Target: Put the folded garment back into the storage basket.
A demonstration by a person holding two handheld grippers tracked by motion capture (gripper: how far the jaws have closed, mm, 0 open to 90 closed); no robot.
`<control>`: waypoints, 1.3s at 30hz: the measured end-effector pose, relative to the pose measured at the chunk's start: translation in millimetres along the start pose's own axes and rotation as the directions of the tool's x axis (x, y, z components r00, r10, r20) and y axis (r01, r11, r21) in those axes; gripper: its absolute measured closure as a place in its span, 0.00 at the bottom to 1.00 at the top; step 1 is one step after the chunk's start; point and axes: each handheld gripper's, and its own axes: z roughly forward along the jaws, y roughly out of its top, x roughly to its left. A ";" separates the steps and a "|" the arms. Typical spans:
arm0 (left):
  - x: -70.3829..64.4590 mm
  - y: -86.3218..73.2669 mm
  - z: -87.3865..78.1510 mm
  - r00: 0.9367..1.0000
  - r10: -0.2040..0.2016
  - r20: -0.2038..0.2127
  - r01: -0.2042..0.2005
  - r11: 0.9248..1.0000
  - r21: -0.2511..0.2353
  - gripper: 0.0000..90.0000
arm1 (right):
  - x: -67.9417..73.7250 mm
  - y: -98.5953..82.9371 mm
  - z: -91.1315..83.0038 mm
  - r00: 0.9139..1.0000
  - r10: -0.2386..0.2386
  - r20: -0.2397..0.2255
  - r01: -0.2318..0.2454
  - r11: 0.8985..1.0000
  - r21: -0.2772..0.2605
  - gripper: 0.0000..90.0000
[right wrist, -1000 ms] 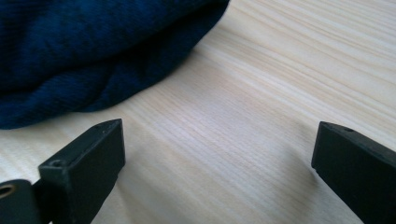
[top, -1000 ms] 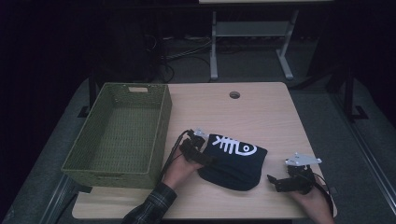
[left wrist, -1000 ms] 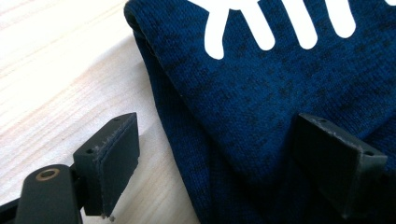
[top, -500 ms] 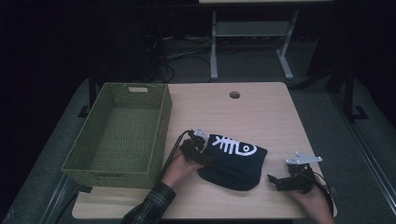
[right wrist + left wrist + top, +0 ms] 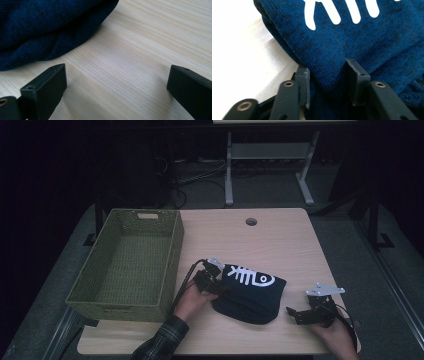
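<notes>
A folded dark blue knit garment (image 5: 252, 297) with a white fishbone print lies on the front middle of the wooden table (image 5: 270, 245). My left gripper (image 5: 221, 289) is at the garment's left edge. In the left gripper view, the jaws of this gripper (image 5: 327, 75) are pinched on a raised fold of the blue knit (image 5: 352, 32). My right gripper (image 5: 294, 313) rests low over bare wood just right of the garment, apart from it. In its own view, the right gripper (image 5: 115, 77) stands wide open with nothing between the jaws, and the garment's edge (image 5: 37, 25) lies at upper left.
A green woven basket (image 5: 119, 306) stands at the table's left, close to my left hand. A round cable hole (image 5: 251, 221) is near the far edge. Bare wood (image 5: 150, 42) stretches behind and to the right of the garment. A metal stand (image 5: 265, 155) sits on the floor beyond.
</notes>
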 end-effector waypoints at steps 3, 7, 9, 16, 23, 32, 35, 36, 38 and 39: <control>2.0 0.0 -0.1 1.000 -0.015 0.017 0.015 1.000 0.000 0.71 | 0.0 0.0 0.0 1.000 0.000 0.000 0.000 1.000 0.000 0.03; 3.1 0.7 -1.6 0.999 -0.023 0.029 0.023 1.000 0.000 0.75 | 0.0 0.0 0.0 1.000 0.000 0.000 0.000 1.000 0.000 0.03; 3.0 2.1 -3.4 0.999 -0.028 0.033 0.027 1.000 0.005 0.75 | 0.0 0.0 0.0 1.000 0.000 0.000 0.000 1.000 0.000 0.03; -1.5 8.9 -14.4 0.998 -0.040 0.053 0.040 0.999 -0.001 0.77 | -0.1 0.0 0.0 1.000 0.000 0.000 0.000 1.000 0.000 0.03; -10.2 20.4 -30.3 0.998 -0.033 0.061 0.034 0.999 -0.007 0.78 | 0.2 0.0 -0.1 1.000 0.005 0.000 -0.005 1.000 0.003 0.03; -21.6 41.4 -55.8 0.999 0.009 0.043 -0.009 1.000 0.005 0.78 | 0.2 0.0 -0.1 1.000 0.005 0.000 -0.005 1.000 0.002 0.03; -25.9 48.8 -64.1 0.999 0.023 0.046 -0.024 1.000 0.011 0.78 | 0.3 0.0 -0.1 1.000 0.005 0.000 -0.005 1.000 0.002 0.03; -26.9 50.4 -65.9 0.999 0.027 0.047 -0.027 1.000 0.013 0.78 | 0.2 0.0 -0.1 1.000 0.005 0.000 -0.005 1.000 0.002 0.03; -28.7 54.6 -70.5 0.998 0.041 0.043 -0.042 0.999 0.017 0.78 | 0.4 0.1 -0.1 1.000 0.008 -0.001 -0.008 1.000 0.002 0.03; -29.5 56.5 -72.7 0.998 0.044 0.044 -0.045 0.999 0.014 0.78 | 0.2 0.0 -0.2 1.000 0.005 -0.002 -0.005 1.000 0.002 0.03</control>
